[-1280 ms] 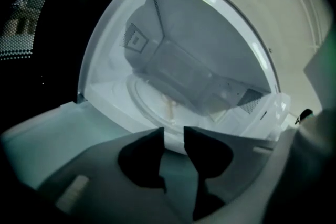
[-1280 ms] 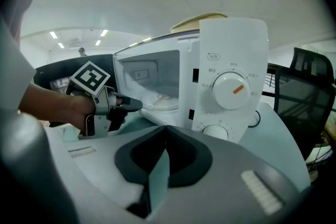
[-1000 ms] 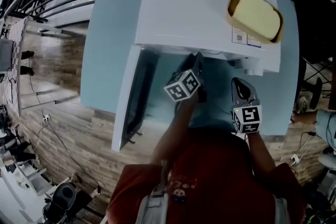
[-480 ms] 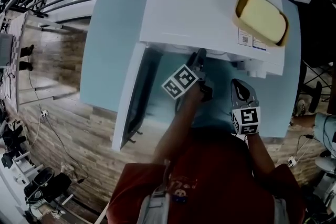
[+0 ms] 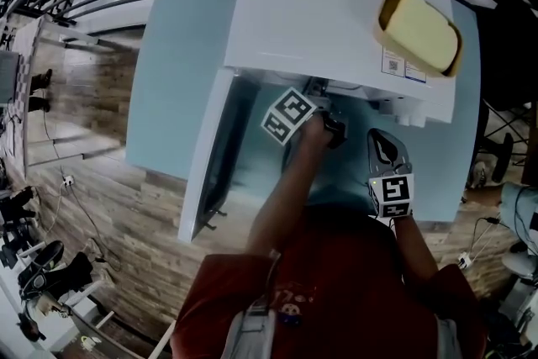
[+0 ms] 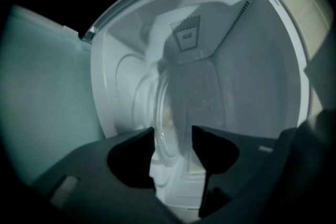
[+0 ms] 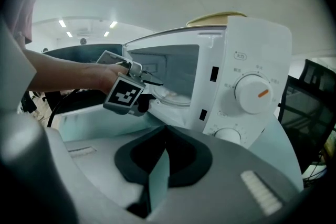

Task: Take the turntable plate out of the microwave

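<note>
The white microwave (image 5: 336, 4) stands with its door (image 5: 214, 155) swung open to the left. Inside lies the clear glass turntable plate (image 6: 170, 107), also seen in the right gripper view (image 7: 170, 96). My left gripper (image 5: 324, 97) reaches into the opening. The left gripper (image 6: 172, 136) is rolled on its side, its jaws closing with the plate's rim between them; I see no pad pressing on the glass. The right gripper (image 5: 382, 139) waits outside, before the control panel. The right gripper (image 7: 165, 136) is shut with nothing in it.
A yellow block on a dish (image 5: 418, 28) rests on the microwave's top. Two knobs (image 7: 253, 93) sit on the right panel. The microwave stands on a light blue table (image 5: 181, 55), with wooden floor to the left.
My left gripper has pushed further into the microwave's opening and rolled, its marker cube turning. The right gripper has stayed where it was.
</note>
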`<state>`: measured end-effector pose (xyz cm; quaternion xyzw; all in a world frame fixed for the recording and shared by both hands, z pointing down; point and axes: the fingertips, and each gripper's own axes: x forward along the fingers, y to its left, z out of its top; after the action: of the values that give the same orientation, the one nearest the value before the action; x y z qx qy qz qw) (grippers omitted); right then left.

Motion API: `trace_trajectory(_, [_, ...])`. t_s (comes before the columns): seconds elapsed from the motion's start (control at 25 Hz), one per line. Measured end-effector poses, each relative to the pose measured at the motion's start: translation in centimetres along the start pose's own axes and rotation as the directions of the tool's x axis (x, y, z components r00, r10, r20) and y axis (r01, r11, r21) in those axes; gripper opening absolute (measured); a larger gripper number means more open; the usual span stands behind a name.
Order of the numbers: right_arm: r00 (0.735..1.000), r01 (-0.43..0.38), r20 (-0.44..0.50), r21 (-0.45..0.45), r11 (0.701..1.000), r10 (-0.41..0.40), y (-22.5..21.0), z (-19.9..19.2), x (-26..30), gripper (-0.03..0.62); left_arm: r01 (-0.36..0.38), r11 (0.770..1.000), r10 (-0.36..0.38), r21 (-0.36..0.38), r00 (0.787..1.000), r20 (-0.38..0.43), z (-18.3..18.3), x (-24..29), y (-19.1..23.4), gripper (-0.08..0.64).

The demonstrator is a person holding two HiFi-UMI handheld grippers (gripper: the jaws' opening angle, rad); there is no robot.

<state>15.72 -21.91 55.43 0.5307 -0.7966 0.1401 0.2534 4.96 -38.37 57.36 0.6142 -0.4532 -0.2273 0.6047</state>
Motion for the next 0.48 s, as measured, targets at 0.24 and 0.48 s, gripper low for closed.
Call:
trace_trajectory(0.24, [1.0,0.004,-0.008,0.015,1.0,-0.004,0.4,-0.1,0.3,0.0,-0.184,0.983,0.184,-0.003,0.983,0.007,1.3,0.5,1.9,0.079])
trace_trajectory(0.48, [1.0,-0.008,0.002,-0.005,1.0,0.008,0.7,0.1,0.7,0.0,-0.208,0.978,0.208,0.009,0.978,0.0,1.2,0.2,2.5,0.021])
